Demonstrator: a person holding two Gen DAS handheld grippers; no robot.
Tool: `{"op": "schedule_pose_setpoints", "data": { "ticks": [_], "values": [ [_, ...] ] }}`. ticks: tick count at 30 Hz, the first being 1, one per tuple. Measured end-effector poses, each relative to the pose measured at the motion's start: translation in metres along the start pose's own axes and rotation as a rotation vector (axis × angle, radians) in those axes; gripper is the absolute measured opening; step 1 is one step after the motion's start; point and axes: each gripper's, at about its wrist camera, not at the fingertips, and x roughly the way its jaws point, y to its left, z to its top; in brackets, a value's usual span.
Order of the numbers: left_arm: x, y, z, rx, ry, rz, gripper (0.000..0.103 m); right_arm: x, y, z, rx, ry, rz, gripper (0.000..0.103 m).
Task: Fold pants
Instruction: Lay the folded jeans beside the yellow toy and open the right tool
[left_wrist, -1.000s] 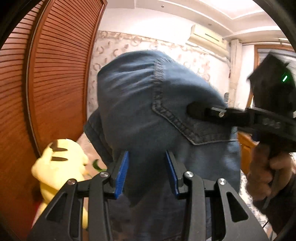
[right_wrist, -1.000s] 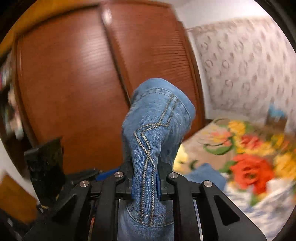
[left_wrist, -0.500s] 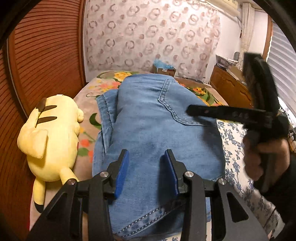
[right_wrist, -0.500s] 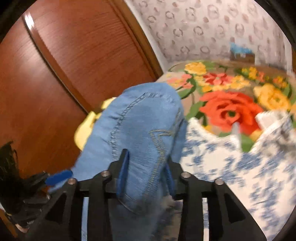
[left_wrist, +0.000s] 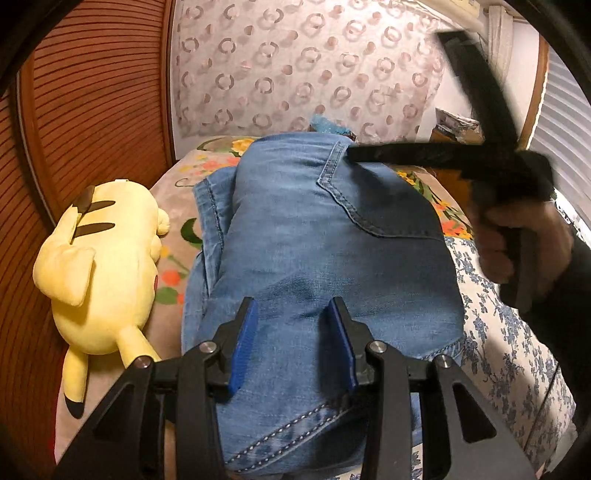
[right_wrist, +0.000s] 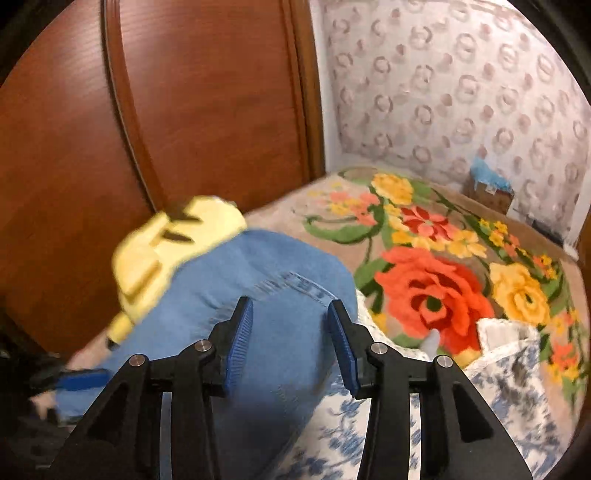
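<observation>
The blue denim pants (left_wrist: 314, 229) lie in a thick fold on the bed, back pocket facing up. My left gripper (left_wrist: 291, 343) sits low at the near end, and the denim fills the gap between its blue pads, so it is shut on the fold. In the right wrist view the pants (right_wrist: 258, 280) bulge under my right gripper (right_wrist: 291, 343), whose jaws stand apart with no pad pressing on the cloth. One black finger (left_wrist: 406, 153) of the right gripper reaches over the pocket in the left wrist view, blurred, held by a hand (left_wrist: 517, 240).
A yellow plush toy (left_wrist: 103, 266) lies just left of the pants, against the wooden wardrobe (left_wrist: 92, 110). A floral blanket (right_wrist: 436, 288) covers the bed's far part and a blue-and-white sheet (left_wrist: 509, 350) its near right. A small box (right_wrist: 487, 188) stands by the back wall.
Both grippers came down from mid-air and the pants now lie on the bed. The right gripper let go of the denim and its jaws spread. The left still holds its fold.
</observation>
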Motion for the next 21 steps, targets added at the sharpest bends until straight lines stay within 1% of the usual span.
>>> {"op": "schedule_pose_setpoints", "data": {
  "ticks": [2,3,7,12,21],
  "values": [
    [0.0,0.001,-0.001,-0.004,-0.006,-0.003,0.039,0.019,-0.006,-0.008,0.02,0.048,-0.002,0.043],
    [-0.001,0.0,-0.001,-0.003,-0.008,-0.004,0.039,0.023,-0.011,-0.011,0.031,0.051,0.001,0.043],
    [-0.01,-0.006,-0.002,0.005,-0.023,0.011,0.039,0.003,-0.015,-0.02,0.066,0.021,-0.003,0.043],
    [-0.031,-0.02,-0.003,0.022,-0.058,0.008,0.039,-0.051,-0.002,-0.04,0.066,-0.033,-0.05,0.043],
    [-0.073,-0.067,-0.017,0.098,-0.113,-0.011,0.039,-0.153,0.012,-0.099,0.125,-0.13,-0.087,0.043]
  ]
}}
